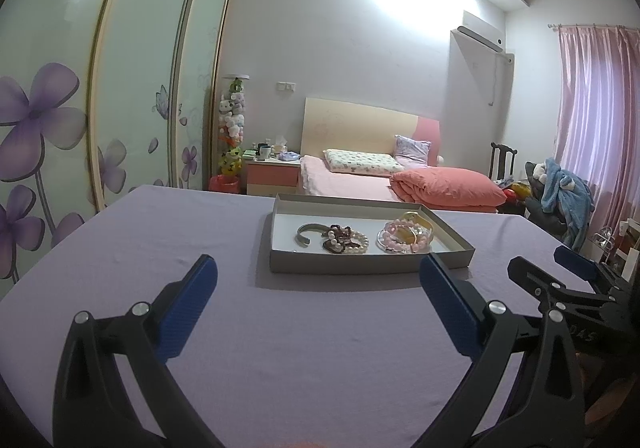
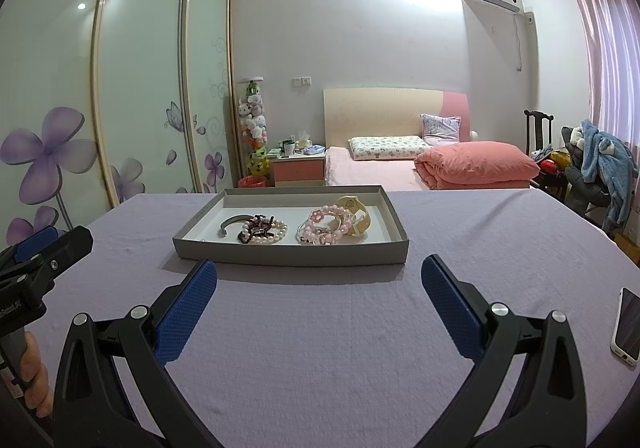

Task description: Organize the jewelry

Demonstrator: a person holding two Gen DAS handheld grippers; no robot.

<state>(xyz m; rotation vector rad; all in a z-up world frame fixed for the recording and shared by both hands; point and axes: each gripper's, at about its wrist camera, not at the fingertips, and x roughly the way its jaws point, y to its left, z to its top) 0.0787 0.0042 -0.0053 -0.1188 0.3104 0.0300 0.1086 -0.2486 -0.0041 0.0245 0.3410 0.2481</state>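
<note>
A shallow grey tray (image 1: pixel 360 264) (image 2: pixel 288 254) sits on the lilac-covered table. Inside lie a silver cuff (image 1: pixel 307 234) (image 2: pixel 234 223), a white pearl bracelet with a dark beaded piece (image 1: pixel 346 242) (image 2: pixel 262 230), a pink bead bracelet (image 1: pixel 404 238) (image 2: pixel 326 228) and a yellow watch (image 1: pixel 414 221) (image 2: pixel 356 215). My left gripper (image 1: pixel 318 280) is open and empty, just short of the tray's near wall. My right gripper (image 2: pixel 319 280) is open and empty, also just short of the tray. Each gripper shows at the other view's edge, the right one in the left wrist view (image 1: pixel 560 276) and the left one in the right wrist view (image 2: pixel 48 248).
A smartphone (image 2: pixel 628 324) lies at the table's right edge. Beyond the table are a bed with pink bedding (image 2: pixel 440 167), a nightstand (image 2: pixel 298 163), a sliding wardrobe (image 2: pixel 120 87) on the left and a chair piled with clothes (image 2: pixel 592 167) at the right.
</note>
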